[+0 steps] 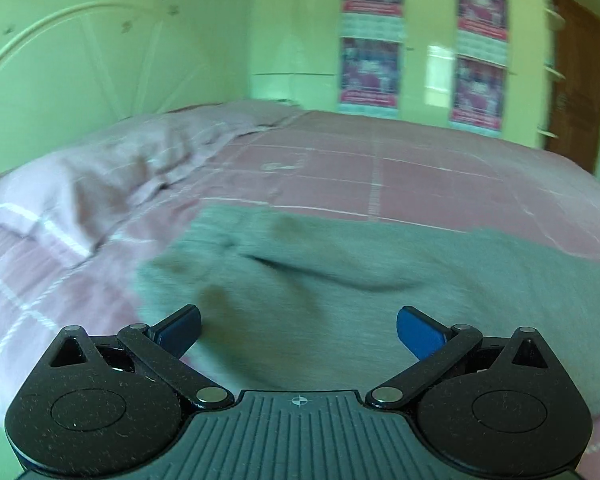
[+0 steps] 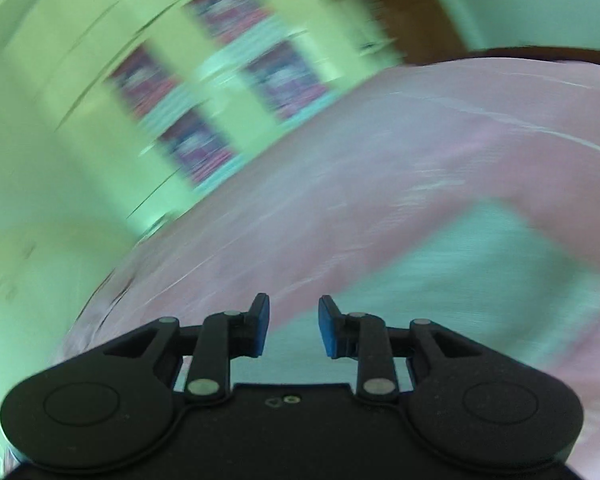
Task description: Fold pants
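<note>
Grey pants (image 1: 340, 292) lie spread on a pink checked bedsheet (image 1: 420, 176), with some creases and dark spots near the left end. My left gripper (image 1: 299, 330) is wide open and empty, just above the near part of the pants. In the right wrist view the picture is blurred and tilted; the grey pants (image 2: 460, 272) show as a pale patch on the pink bed (image 2: 380, 168). My right gripper (image 2: 294, 328) is open with a narrow gap and holds nothing, over the pants' edge.
A pink pillow (image 1: 100, 176) lies at the left of the bed against a pale headboard (image 1: 80, 60). Pale green wardrobes with posters (image 1: 370, 36) stand behind the bed, and a brown door (image 1: 576, 80) is at the far right.
</note>
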### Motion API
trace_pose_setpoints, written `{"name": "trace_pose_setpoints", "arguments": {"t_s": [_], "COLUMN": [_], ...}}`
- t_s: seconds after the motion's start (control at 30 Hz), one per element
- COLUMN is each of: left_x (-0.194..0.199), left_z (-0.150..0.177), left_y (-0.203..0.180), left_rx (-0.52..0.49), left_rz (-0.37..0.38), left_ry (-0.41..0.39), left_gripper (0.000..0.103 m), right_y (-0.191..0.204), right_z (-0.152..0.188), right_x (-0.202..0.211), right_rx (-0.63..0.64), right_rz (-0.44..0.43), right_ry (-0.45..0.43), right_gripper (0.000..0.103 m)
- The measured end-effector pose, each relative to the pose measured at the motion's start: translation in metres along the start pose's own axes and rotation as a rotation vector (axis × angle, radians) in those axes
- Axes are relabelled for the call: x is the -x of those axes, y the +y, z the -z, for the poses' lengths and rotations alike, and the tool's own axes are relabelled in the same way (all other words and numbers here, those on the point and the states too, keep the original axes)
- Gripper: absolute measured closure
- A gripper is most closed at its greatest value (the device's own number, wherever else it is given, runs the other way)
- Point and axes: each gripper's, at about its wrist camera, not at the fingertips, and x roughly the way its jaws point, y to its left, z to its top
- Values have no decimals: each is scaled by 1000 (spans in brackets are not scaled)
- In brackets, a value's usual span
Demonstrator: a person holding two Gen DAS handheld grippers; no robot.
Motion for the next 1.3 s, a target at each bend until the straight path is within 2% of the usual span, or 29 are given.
{"name": "trace_pose_setpoints", "arguments": {"t_s": [0.1, 0.17, 0.23, 0.33, 0.43, 0.6, 0.67, 0.73, 0.8, 0.9, 0.93, 1.0, 1.1, 1.13, 1.2, 1.23, 1.27, 1.3], "left_x": [-10, -25, -39, -57, -70, -88, -91, -92, -94, -96, -94, -95, -96, -95, -92, -89, -84, -77], "left_z": [-4, -3, 0, 9, 12, 11, 11, 11, 12, 12, 13, 13, 13, 14, 15, 16, 15, 13], "left_y": [34, 60, 78, 90, 93, 94, 94, 95, 95, 95, 96, 95, 96, 96, 95, 94, 91, 87], "left_rx": [82, 171, 258, 333, 356, 374, 375, 381, 391, 389, 388, 386, 391, 389, 387, 380, 370, 346], "left_rz": [-77, -87, -47, 13, 54, 86, 92, 101, 109, 106, 104, 101, 101, 100, 94, 90, 118, 91], "left_ry": [24, 56, 93, 120, 111, 106, 107, 109, 112, 109, 107, 107, 106, 105, 99, 85, 61, 27], "left_gripper": [0, 0, 0, 1, 7, 7, 7, 7, 7, 7, 7, 7, 7, 7, 8, 25, 36, 43], "right_y": [68, 109, 145, 187, 214, 220, 220, 223, 224, 227, 227, 226, 221, 222, 228, 232, 234, 237], "right_z": [-1, 4, 12, 26, 39, 51, 53, 58, 56, 54, 56, 60, 63, 65, 66, 65, 61, 54], "right_x": [-74, -119, -164, -216, -250, -287, -295, -303, -302, -302, -306, -316, -328, -328, -321, -315, -309, -301], "right_rx": [153, 244, 303, 375, 410, 433, 421, 426, 427, 420, 422, 414, 310, 302, 339, 360, 379, 389], "right_rz": [-110, -169, -227, -249, -267, -293, -315, -347, -387, -462, -450, -415, -436, -434, -427, -445, -454, -456], "right_ry": [118, 203, 305, 412, 500, 607, 654, 709, 721, 747, 760, 779, 785, 772, 724, 699, 665, 619], "right_gripper": [68, 67, 69, 70, 70, 71, 78, 90, 95, 95, 88, 86, 82, 85, 101, 103, 103, 103]}}
